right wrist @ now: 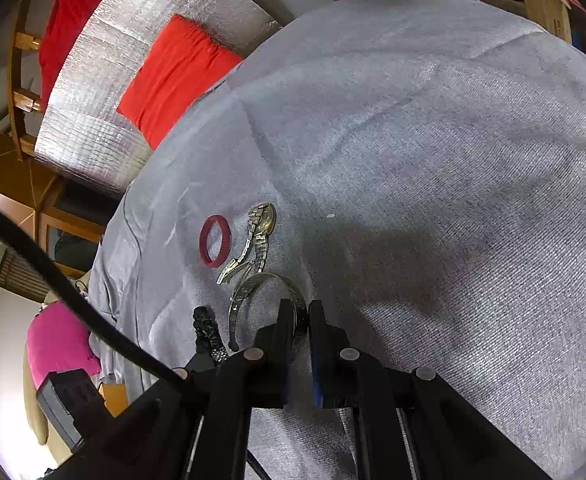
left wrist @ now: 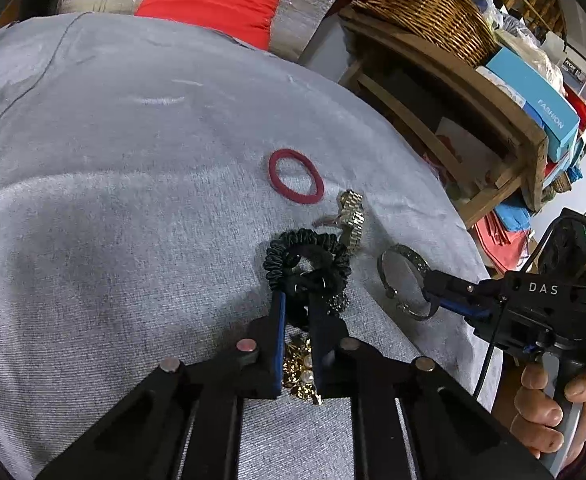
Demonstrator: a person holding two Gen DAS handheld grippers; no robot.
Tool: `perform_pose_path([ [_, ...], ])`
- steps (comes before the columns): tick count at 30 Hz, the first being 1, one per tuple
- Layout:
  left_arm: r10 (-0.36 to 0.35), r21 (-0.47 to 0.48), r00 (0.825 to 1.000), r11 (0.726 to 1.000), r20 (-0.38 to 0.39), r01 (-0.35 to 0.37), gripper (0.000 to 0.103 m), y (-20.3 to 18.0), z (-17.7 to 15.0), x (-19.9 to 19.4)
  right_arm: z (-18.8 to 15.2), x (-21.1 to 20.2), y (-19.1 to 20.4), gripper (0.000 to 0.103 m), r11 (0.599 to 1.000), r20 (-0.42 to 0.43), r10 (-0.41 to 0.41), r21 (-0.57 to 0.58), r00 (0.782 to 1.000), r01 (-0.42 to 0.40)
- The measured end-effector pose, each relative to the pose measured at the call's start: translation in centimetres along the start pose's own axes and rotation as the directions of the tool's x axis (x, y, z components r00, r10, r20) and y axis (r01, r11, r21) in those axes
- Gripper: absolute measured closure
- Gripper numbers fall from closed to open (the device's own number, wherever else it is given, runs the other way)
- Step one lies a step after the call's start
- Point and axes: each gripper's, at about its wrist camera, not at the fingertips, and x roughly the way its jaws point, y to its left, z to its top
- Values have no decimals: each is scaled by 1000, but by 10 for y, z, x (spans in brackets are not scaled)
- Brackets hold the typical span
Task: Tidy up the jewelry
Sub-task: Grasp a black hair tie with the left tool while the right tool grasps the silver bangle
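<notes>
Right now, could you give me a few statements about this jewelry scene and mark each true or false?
1. The right tool grips the silver bangle. True.
2. The left tool holds the red hair tie. False: it pinches the black scrunchie; the red tie lies free.
3. The watch lies beside the red tie. True.
4. Everything rests on bare wood. False: on a grey cloth.
</notes>
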Motion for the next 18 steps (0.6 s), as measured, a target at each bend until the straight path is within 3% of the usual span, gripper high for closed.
perform_pose_path([
  [3,-29,-9,999,1000,30,30,100,2,2,-10,0,0,0,94,1000,2,1,-1,1000,-1],
  [8,-36,-9,994,999,100,37,100,10,6,-39,-2,-2,2,94,1000,11,13,3,1000,-13],
  [10,-36,-15,995,999,97,38,100,17,7,-43,-3,-2,2,94,1000,15,22,11,1000,-22],
  [13,15,15,997,1000,70,-16,97,16,5,-41,-4,-4,1,94,1000,22,22,19,1000,-22],
  [16,-9,20,1000,1000,28,8,70,11,3,-31,-5,-6,-1,94,1000,31,9,19,999,-10],
  [17,5,23,1000,1000,24,-5,54,8,2,-27,-4,-7,-3,94,1000,33,7,20,999,-7],
  [18,13,25,999,1000,30,-14,49,6,2,-25,-3,-8,-4,94,1000,34,6,20,999,-6],
])
